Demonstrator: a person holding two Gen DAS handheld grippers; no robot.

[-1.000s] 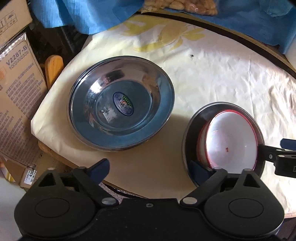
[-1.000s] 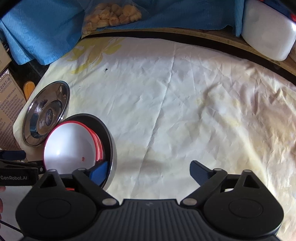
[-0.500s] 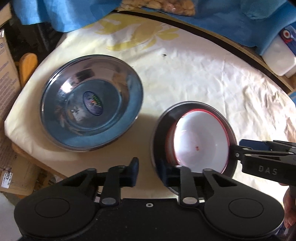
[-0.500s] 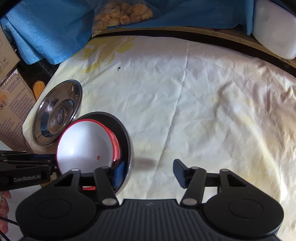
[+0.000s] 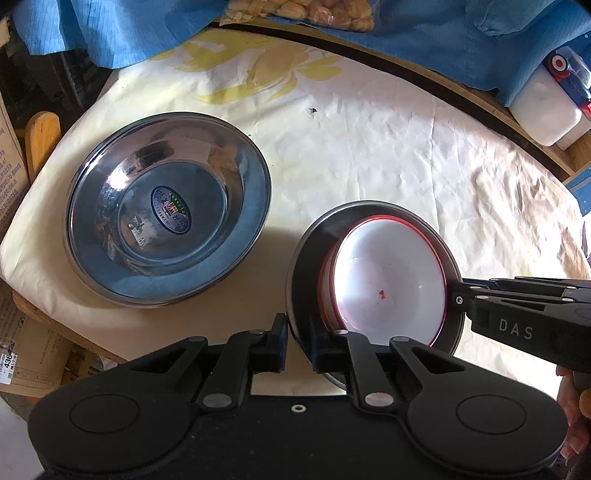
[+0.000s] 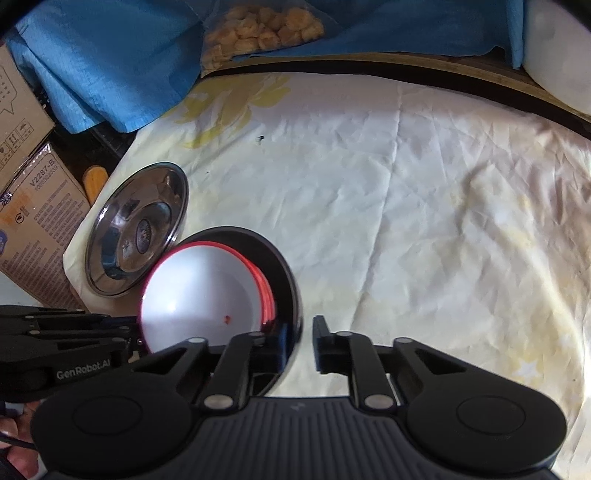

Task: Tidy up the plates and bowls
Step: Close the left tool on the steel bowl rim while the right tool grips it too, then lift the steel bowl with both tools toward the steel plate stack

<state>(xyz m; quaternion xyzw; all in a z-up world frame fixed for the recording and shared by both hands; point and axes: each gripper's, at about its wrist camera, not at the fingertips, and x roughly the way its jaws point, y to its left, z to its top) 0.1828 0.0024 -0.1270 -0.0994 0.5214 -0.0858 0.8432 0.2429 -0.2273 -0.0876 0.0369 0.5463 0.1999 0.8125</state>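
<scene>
1. Left gripper (image 5: 298, 341) is closing its jaws on the near-left rim of the dark steel bowl (image 5: 314, 254); I see the rim between the pads.
2. Right gripper (image 6: 301, 341) clamps the opposite rim of the same bowl, so I judge the two-sided hold is meant to lift the whole stack level.
3. Inside the steel bowl sit nested red-rimmed white bowls (image 5: 388, 280), tilted toward the left gripper; a small red speck marks the top one. I treat the stack as liable to slide if tipped.
4. Just beside the stack, on the pale tablecloth (image 5: 369, 155), rests the wide steel plate (image 5: 168, 208), apart from the bowl. It carries an oval sticker; I cannot read it.
5. Gripper bodies read "DAS" and "GenRobot.AI".
6. Past the table edge stands a cardboard box (image 6: 40, 206) printed "V2287-B". Farther back lie blue cloth (image 5: 122, 26), a bag of pale snacks (image 6: 258, 29) and a white container (image 5: 546, 107).
</scene>
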